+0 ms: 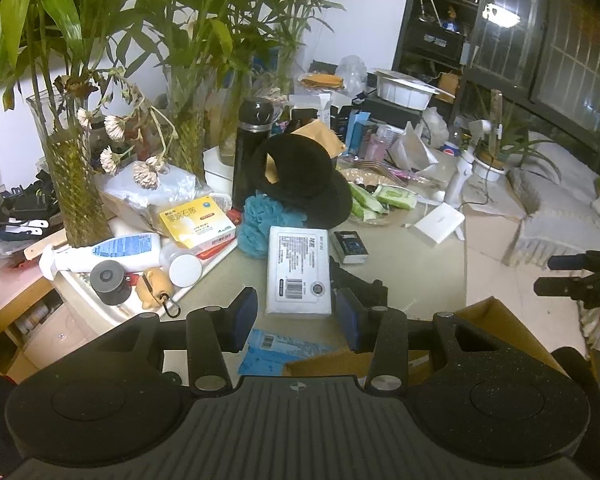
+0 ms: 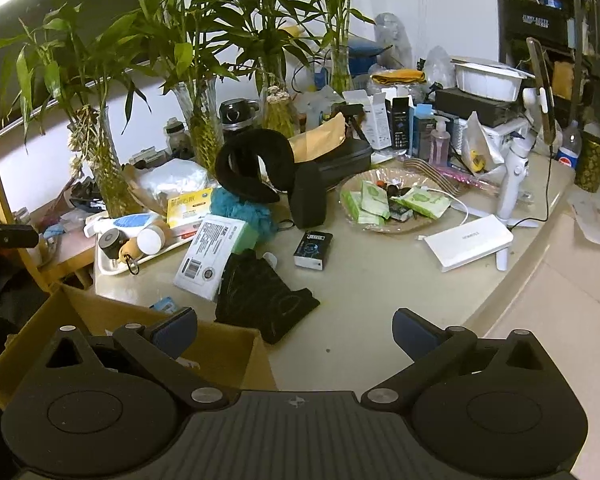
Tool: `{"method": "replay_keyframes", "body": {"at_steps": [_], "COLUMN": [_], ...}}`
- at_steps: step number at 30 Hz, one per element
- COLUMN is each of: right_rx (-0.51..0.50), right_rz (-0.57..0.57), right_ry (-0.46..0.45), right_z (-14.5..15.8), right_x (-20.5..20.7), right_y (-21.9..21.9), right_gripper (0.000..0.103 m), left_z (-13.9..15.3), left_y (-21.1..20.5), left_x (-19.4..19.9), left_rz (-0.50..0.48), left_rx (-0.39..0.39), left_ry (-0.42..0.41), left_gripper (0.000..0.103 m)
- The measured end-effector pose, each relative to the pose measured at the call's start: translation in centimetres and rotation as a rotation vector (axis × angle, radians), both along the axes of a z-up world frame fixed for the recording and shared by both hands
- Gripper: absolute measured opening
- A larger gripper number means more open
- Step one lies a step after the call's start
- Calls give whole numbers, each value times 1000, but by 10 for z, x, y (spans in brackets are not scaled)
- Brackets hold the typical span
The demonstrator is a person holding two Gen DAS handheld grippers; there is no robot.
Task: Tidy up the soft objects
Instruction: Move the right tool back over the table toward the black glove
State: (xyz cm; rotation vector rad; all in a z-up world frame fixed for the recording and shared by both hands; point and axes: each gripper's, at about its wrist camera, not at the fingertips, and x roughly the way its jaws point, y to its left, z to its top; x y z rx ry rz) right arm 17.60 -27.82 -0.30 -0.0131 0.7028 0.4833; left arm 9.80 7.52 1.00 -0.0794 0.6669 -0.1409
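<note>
Left gripper open above white box.

A black flask stands behind a yellow medicine box. A white boxed pack lies flat beside a small dark box. Vases of bamboo line the wall; a white router sits near a phone gimbal.

One black neck pillow at twelve o'clock, one blue bath sponge, one black glove, one cardboard box, four green tissue packs.
</note>
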Motion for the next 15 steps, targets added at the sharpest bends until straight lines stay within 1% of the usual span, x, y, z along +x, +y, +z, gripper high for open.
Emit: {"method": "replay_keyframes", "body": {"at_steps": [3,8,15], "right_rx": [14,7,32], "right_rz": [3,17,36], "right_ry": [18,21,37], "right_z": [-2,-5,-11], "right_x": [9,22,35], "right_y": [-1,3,4], "right_gripper": [103,103,103], "left_z": [-2,-4,-6], "left_y": [2,3,6], "left_x": [5,13,22], "left_rz": [1,-4,-20], "left_rx": [-3,-10,-18], "left_ry": [0,-7,-18], "left_gripper": [43,43,43]}}
